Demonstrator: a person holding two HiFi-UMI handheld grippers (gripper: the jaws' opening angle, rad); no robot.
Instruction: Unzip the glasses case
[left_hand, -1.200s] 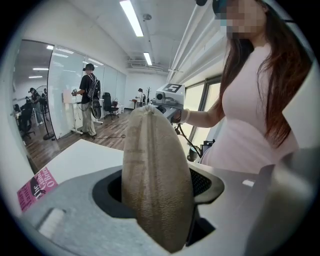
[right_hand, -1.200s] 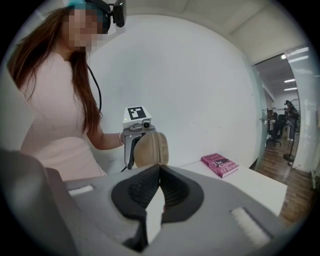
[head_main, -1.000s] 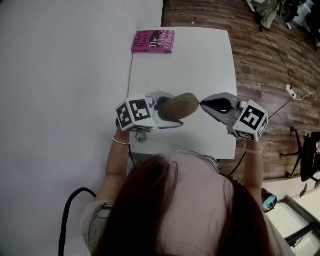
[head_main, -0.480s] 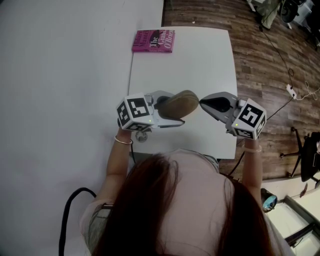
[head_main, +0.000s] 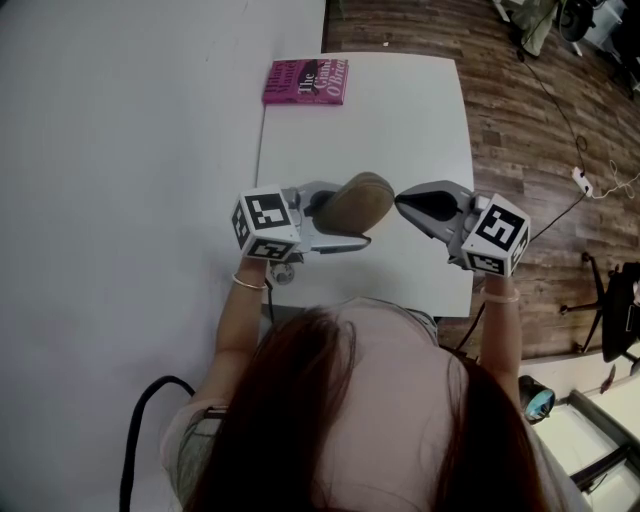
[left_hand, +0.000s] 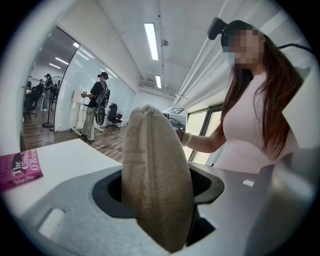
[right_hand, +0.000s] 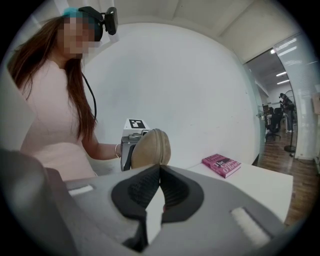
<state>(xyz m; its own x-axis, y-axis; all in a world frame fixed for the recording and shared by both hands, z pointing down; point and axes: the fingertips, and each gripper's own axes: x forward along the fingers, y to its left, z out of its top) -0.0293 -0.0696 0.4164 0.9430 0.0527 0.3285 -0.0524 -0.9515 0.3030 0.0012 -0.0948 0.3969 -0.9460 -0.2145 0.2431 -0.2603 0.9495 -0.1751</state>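
Glasses case is up off the white tabletop, over its near half, clamped in my left tongs. Pink book lies flat at the far left corner of the tabletop, well apart from both tongs.

The case is tan, grainy and oval. In head view its long axis runs from lower left, inside the left tongs, to upper right. The free rounded end points at the right tongs and a bit toward the far end of the tabletop.

In left gripper view the case stands on edge between the two dark pads, narrow ridge toward the camera, with a pad pressed on each broad face.

In right gripper view the case shows end-on just past my tips, a seam groove running down its rounded end. The right tongs are closed, pad tips meeting right at that end of the case. Head view suggests they touch it. Whether they pinch a zipper pull, I cannot tell.

Versus a second ago:
- The free end of the case has swung up the frame, so the axis is steeper.
- The left marker cube has rolled with it and shows its faces at a new angle.
- The right tongs have shifted slightly left and up the frame, staying at the case end.
- The book is in the same spot.
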